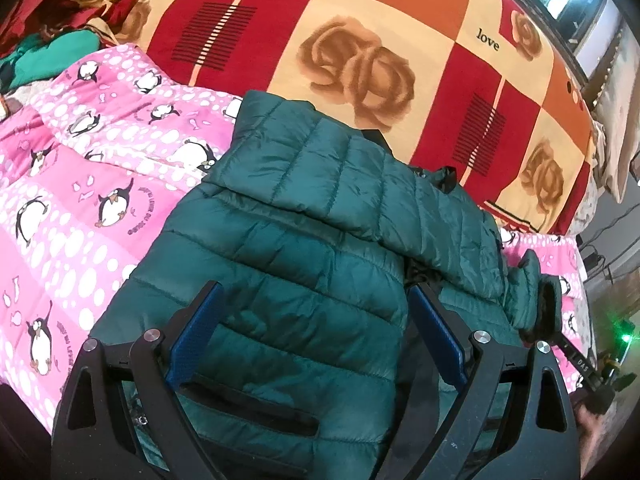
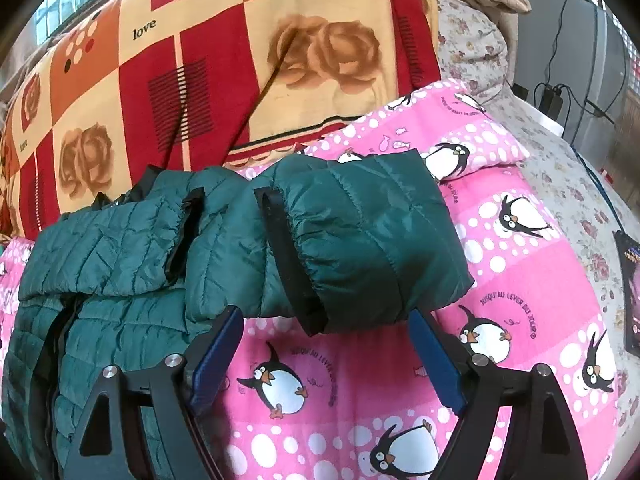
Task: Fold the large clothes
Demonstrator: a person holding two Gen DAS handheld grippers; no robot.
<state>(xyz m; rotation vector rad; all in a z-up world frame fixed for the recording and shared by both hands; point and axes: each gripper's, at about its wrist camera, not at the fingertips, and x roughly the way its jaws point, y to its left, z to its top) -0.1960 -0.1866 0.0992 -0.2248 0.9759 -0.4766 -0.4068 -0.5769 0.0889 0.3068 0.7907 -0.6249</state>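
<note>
Right gripper (image 2: pixel 324 328), jaws spread and empty, lower centre of frame, directly below green puffer jacket's sleeve cuff (image 2: pixel 352 248); left gripper (image 1: pixel 316 312) likewise released over jacket body.

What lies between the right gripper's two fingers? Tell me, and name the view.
Only the pink penguin quilt. In the right wrist view, the right gripper stands open, and the green jacket's cuff lies just beyond its fingertips.

One green puffer jacket (image 1: pixel 304 216) lies centre frame. Two blankets: one pink penguin blanket (image 1: pixel 80 184) (left side), one rose-patterned blanket (image 1: pixel 360 40) above.
</note>
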